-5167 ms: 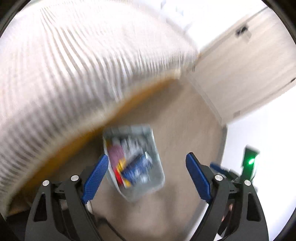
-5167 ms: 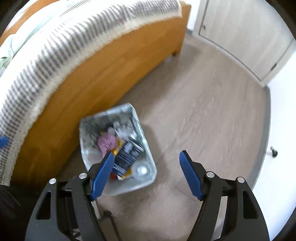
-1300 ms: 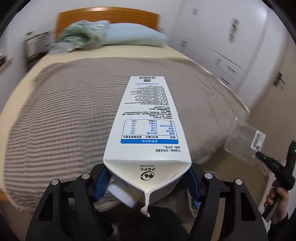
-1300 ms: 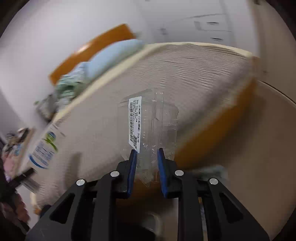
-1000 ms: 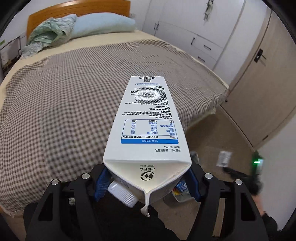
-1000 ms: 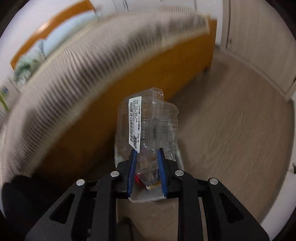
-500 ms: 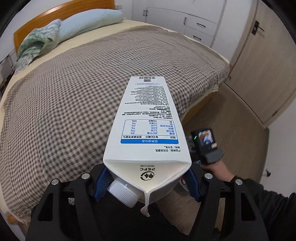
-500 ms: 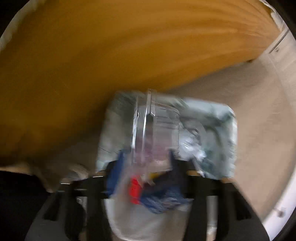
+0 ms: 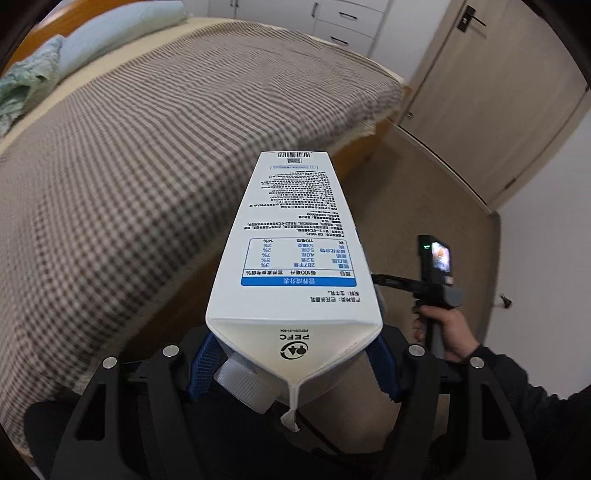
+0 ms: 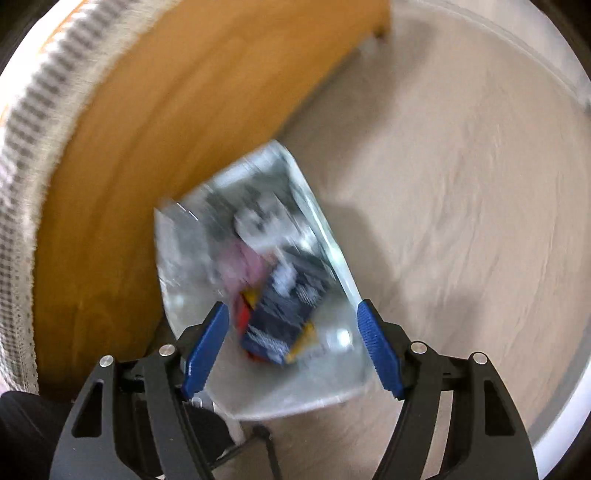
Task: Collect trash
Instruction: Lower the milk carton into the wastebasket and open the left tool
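Observation:
My left gripper [image 9: 293, 363] is shut on a white milk carton [image 9: 295, 251], held by its gabled top with the cap at lower left, above the foot of the bed. My right gripper [image 10: 293, 347] is open and empty, hovering over a clear trash bin [image 10: 343, 280] on the floor beside the bed frame. The bin holds several pieces of trash, among them a dark blue packet [image 10: 284, 314] and something pink [image 10: 243, 262]; the view is blurred. The right gripper also shows from behind in the left wrist view [image 9: 432, 280], held in a hand.
A bed with a checked cover [image 9: 129, 155] fills the left; its orange wooden frame [image 10: 147, 129] stands next to the bin. Beige floor [image 10: 461, 221] lies to the right. A wooden door [image 9: 491, 96] and white drawers [image 9: 343, 18] stand beyond.
My right gripper has opened and the clear plastic container has left it, dropped at the bin. My left gripper has swung right with the carton still held.

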`<action>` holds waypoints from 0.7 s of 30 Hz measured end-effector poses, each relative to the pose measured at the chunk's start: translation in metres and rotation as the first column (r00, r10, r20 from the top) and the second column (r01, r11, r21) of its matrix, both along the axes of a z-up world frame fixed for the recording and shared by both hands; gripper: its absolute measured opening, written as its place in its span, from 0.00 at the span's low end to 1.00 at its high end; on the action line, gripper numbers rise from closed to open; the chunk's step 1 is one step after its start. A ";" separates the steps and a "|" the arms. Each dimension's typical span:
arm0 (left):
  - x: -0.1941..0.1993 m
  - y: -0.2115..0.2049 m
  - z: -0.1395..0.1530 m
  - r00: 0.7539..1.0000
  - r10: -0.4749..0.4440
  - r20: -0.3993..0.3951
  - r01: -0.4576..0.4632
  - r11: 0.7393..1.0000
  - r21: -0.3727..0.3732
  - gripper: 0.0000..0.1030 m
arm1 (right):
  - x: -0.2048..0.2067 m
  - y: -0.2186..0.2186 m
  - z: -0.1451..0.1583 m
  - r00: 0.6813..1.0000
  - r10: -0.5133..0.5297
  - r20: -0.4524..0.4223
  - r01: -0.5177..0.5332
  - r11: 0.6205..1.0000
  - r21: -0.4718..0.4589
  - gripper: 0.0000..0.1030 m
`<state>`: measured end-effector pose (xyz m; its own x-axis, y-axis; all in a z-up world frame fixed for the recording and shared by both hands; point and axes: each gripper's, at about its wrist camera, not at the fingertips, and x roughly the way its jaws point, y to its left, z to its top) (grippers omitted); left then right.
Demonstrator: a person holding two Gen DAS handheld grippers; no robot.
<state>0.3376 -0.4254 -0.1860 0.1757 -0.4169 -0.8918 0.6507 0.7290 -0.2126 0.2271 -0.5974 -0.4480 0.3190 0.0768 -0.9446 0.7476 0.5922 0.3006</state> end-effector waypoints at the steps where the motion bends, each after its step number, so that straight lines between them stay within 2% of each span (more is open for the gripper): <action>1: -0.003 -0.005 -0.005 0.999 -0.008 -0.036 0.007 1.000 -0.012 0.65 | -0.001 0.004 -0.001 1.000 -0.001 -0.001 0.001 1.000 -0.003 0.67; 4: -0.005 -0.018 -0.031 0.971 -0.021 -0.239 0.014 0.999 -0.030 0.65 | -0.006 0.005 0.005 0.999 -0.026 0.019 0.026 1.000 -0.006 0.67; 5: -0.005 -0.025 -0.050 0.939 -0.012 -0.345 0.002 1.000 -0.030 0.65 | -0.010 0.003 0.007 0.999 -0.039 0.028 0.040 0.999 -0.011 0.67; 7: -0.001 -0.039 -0.082 0.885 0.003 -0.466 -0.003 1.000 -0.001 0.65 | -0.019 -0.001 0.013 0.998 -0.051 0.032 0.052 0.998 -0.032 0.67; 9: 0.004 -0.055 -0.121 0.843 0.062 -0.535 -0.024 0.997 0.077 0.65 | -0.028 -0.005 0.020 0.998 -0.054 0.031 0.056 0.997 -0.051 0.67; 11: 0.013 -0.071 -0.162 0.786 0.152 -0.599 -0.068 0.985 0.161 0.65 | -0.038 -0.009 0.029 0.998 -0.056 0.028 0.058 0.996 -0.068 0.67; 13: 0.021 -0.080 -0.192 0.748 0.201 -0.632 -0.082 0.974 0.213 0.65 | -0.049 -0.011 0.034 0.998 -0.059 0.025 0.061 0.995 -0.081 0.67; 15: 0.026 -0.095 -0.220 0.739 0.261 -0.621 -0.092 0.952 0.292 0.65 | -0.062 -0.013 0.036 0.997 -0.072 0.016 0.073 0.994 -0.081 0.67; 18: 0.025 -0.128 -0.251 0.760 0.267 -0.593 -0.051 0.934 0.355 0.65 | -0.078 -0.015 0.031 0.995 -0.096 -0.008 0.095 0.993 -0.066 0.67; 21: 0.023 -0.157 -0.270 0.775 0.274 -0.569 -0.031 0.916 0.399 0.65 | -0.089 -0.015 0.024 0.993 -0.118 -0.026 0.117 0.992 -0.047 0.67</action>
<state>0.3604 -0.5826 -0.4560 -0.4138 -0.0734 -0.9074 0.3475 0.9085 -0.2320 0.1383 -0.6124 -0.4237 0.2958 -0.0024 -0.9552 0.8209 0.5120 0.2530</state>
